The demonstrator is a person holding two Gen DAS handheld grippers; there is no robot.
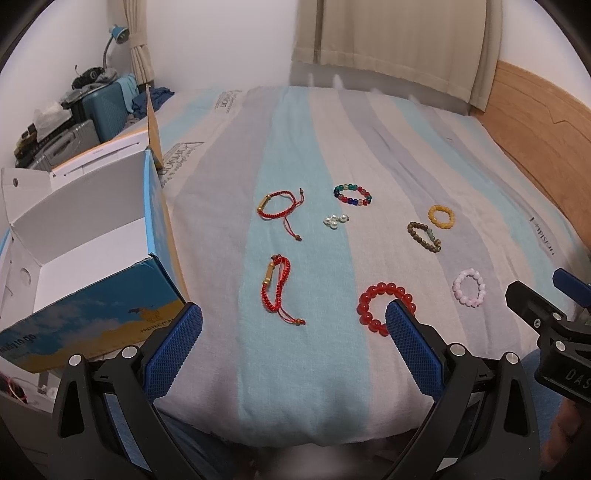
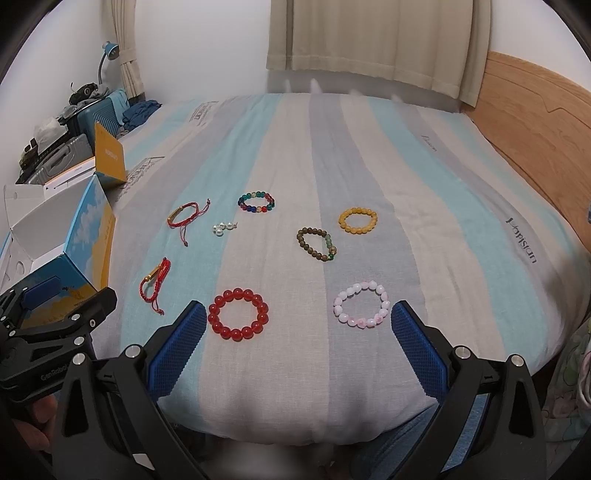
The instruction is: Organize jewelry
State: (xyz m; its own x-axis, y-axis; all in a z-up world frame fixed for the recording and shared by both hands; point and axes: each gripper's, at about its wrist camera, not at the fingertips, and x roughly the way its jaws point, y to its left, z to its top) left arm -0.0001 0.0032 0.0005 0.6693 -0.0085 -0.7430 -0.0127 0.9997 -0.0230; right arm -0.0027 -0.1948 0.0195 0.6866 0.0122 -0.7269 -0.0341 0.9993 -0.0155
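Several bracelets lie on the striped bedsheet. Two red cord bracelets [image 1: 279,206] [image 1: 277,286] lie left. A multicolour bead bracelet [image 1: 352,194], pearl beads [image 1: 335,220], a yellow one [image 1: 440,217], a brown one [image 1: 424,236], a pink one [image 2: 361,304] and a red bead bracelet [image 2: 238,314] lie spread out. An open, empty blue-and-yellow box [image 1: 88,258] stands at the left. My left gripper [image 1: 293,314] is open above the near edge of the bed, its right finger overlapping the red bead bracelet [image 1: 384,295]. My right gripper [image 2: 297,314] is open and empty, between the red and pink bracelets.
A wooden headboard [image 2: 535,122] runs along the right. Curtains [image 2: 369,40] hang behind the bed. Suitcases [image 1: 103,103], clutter and a blue lamp [image 1: 118,35] stand at the far left. The bed's near edge drops off just below the grippers.
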